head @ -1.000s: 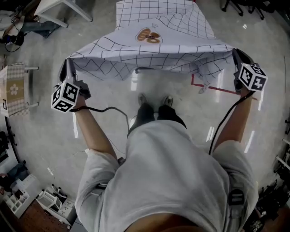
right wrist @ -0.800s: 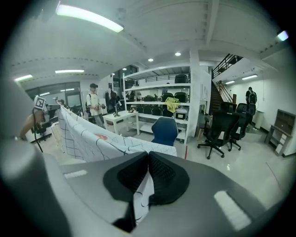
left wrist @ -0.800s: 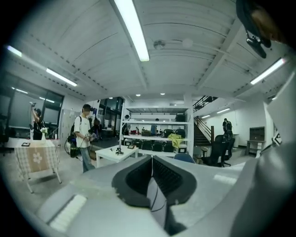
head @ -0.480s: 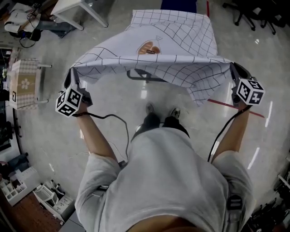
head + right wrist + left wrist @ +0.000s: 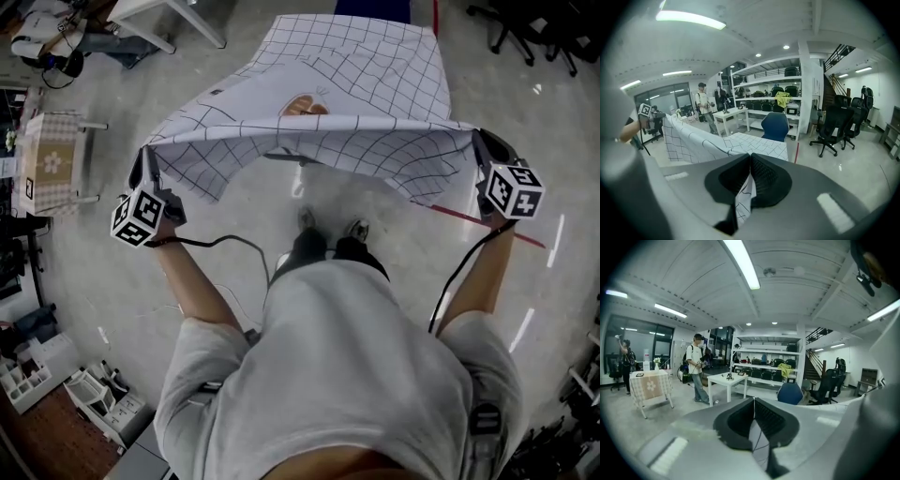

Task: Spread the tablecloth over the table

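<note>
The tablecloth (image 5: 356, 84), white with a black grid and a brown picture in its middle, hangs in the air with its near edge stretched between my two grippers. Its far part lies over the table, which the cloth hides almost fully. My left gripper (image 5: 145, 173) is shut on the cloth's near left corner. In the left gripper view the left gripper (image 5: 753, 401) has a strip of cloth (image 5: 758, 441) pinched between its jaws. My right gripper (image 5: 483, 150) is shut on the near right corner. The right gripper view shows the right gripper (image 5: 750, 157) with gridded cloth (image 5: 744, 199) between its jaws.
A small table with a checked cover (image 5: 52, 159) stands at the left and a white table (image 5: 169, 14) at the far left. Red tape (image 5: 497, 225) marks the floor at the right. A blue chair (image 5: 774, 126) sits beyond the cloth. A person (image 5: 697, 369) stands by the white table (image 5: 726, 380).
Both grippers have carried the near edge forward and slightly down. The cloth's far part has spread farther over the table. Both grips are unchanged.
</note>
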A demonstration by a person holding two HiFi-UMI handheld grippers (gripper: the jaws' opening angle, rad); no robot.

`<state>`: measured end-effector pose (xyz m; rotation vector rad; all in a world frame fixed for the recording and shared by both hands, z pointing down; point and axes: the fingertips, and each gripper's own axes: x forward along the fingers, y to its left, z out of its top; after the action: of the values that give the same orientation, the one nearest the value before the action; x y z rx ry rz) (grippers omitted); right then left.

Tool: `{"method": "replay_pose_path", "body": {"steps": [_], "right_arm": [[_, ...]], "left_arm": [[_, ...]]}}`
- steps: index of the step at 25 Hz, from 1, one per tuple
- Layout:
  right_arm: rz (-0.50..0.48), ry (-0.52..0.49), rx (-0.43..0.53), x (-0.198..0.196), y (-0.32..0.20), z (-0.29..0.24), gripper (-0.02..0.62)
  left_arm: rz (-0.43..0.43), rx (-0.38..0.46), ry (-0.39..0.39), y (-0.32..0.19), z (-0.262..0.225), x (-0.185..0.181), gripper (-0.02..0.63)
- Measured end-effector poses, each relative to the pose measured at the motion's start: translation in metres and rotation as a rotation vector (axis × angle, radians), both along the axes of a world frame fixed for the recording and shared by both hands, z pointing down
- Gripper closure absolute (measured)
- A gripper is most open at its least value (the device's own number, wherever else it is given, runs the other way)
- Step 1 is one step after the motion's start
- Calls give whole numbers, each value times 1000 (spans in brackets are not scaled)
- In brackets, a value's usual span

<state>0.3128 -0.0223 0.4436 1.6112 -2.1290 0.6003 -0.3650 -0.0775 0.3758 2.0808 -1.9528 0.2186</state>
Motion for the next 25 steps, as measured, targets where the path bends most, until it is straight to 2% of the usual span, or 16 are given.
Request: {"method": "replay_pose_path", "body": {"steps": [4, 6, 10, 14, 16, 18, 19, 20, 22, 25], "right_arm": [[-21, -20, -16, -6, 19, 30, 581], [-16, 3, -36, -1, 24, 29, 581], [2, 33, -66, 9, 35, 26, 580], [55, 10, -89, 15, 48, 44, 573], [64, 42, -126, 18, 55, 57, 525], [31, 78, -166, 18, 62, 63, 399], [12, 84, -168, 16, 64, 62, 381], [5, 80, -154, 15, 64, 58, 387], [32, 52, -101, 16, 60, 45, 440], [69, 8, -50, 18, 51, 34, 456]], "left_arm": [[-34, -86, 11, 27, 51, -5, 583], [-42, -108, 10, 34, 56, 3, 583], [13, -166, -9, 39, 61, 15, 583], [66, -290, -36, 47, 98, 9, 572], [55, -319, -77, 53, 103, 2, 558], [30, -314, -87, 55, 97, -5, 535], [23, -307, -81, 55, 94, -6, 532], [24, -300, -79, 54, 91, -4, 532], [46, -296, -89, 51, 93, 7, 532], [93, -305, -96, 44, 103, 33, 533]]}}
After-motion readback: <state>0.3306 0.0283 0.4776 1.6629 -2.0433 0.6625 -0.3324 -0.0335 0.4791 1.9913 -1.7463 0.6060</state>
